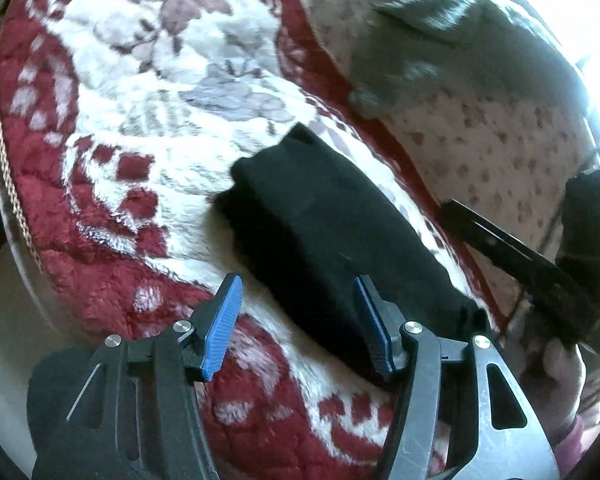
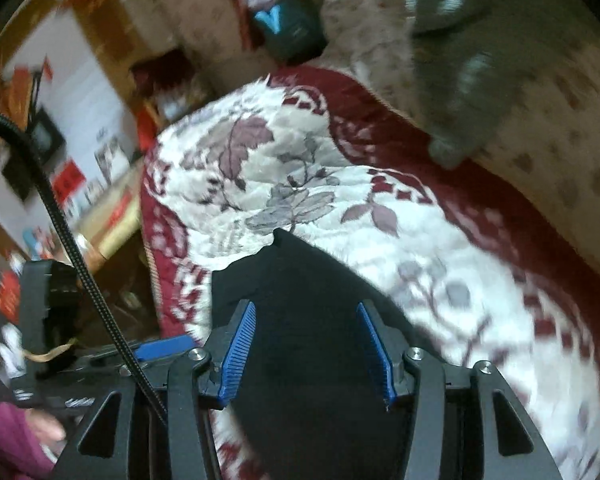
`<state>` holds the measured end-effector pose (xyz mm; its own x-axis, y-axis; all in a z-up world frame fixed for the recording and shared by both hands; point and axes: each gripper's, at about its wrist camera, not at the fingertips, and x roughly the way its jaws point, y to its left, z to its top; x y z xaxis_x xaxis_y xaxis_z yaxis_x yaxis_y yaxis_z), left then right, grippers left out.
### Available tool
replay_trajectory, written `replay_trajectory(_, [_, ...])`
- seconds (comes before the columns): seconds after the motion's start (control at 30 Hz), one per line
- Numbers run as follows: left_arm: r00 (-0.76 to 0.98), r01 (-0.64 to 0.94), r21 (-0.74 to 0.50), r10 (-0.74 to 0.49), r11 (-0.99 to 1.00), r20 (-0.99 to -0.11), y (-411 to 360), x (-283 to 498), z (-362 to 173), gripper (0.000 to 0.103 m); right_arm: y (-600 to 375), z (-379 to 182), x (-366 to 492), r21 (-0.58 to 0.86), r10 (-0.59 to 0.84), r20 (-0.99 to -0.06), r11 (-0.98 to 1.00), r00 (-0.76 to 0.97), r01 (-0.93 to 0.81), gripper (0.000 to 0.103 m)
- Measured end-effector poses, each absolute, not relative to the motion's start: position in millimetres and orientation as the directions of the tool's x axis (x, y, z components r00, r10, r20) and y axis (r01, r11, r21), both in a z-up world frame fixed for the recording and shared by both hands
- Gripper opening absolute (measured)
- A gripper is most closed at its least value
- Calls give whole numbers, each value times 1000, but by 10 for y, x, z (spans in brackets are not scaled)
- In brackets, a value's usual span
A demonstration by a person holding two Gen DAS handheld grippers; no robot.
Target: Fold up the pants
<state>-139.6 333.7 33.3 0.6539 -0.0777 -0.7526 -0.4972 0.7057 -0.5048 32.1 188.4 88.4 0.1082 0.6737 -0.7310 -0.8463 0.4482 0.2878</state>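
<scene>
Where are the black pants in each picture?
Left wrist view: the pants lie in the middle, running toward the lower right, on the blanket.
Right wrist view: the pants fill the lower middle, showing between the two blue pads of the right gripper.
Shared landmark: the grey cloth at the upper right of both views, beyond the blanket's red border.

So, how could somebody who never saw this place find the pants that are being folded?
Look for the red and white floral blanket that covers most of the surface. On its white middle lies a black folded bundle, the pants. They are plain black with no pattern, unlike the grey garment, which lies further back on the beige spotted cover.
</scene>
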Motion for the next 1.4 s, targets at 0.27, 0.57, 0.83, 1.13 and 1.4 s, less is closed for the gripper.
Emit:
replay_trajectory(0.27, [644,-529,-536,-100,658,-759,3512,-1263,129,59,2569,657,491,193,604,-794,365,73,-911,51])
replay_trajectory(0.57, [661,-515,-530,-83,674,-746,3499,-1154,73,73,3175,305,579,152,498,-867,271,3,-950,52])
replay_trajectory(0.83, [694,-496,-514,-36,700,-719,3490,-1127,54,48,3178,218,595,161,524,-852,259,-2,-953,15])
replay_trajectory(1.13, [758,-429,-508,-9,747,-653,3377,-1265,475,16,2692,899,515,254,698,-716,274,11,-927,12])
replay_trajectory(1.4, [835,-266,-457,-35,849,-549,2856,-1300,1121,16,1780,1562,508,362,832,-549,326,83,-873,12])
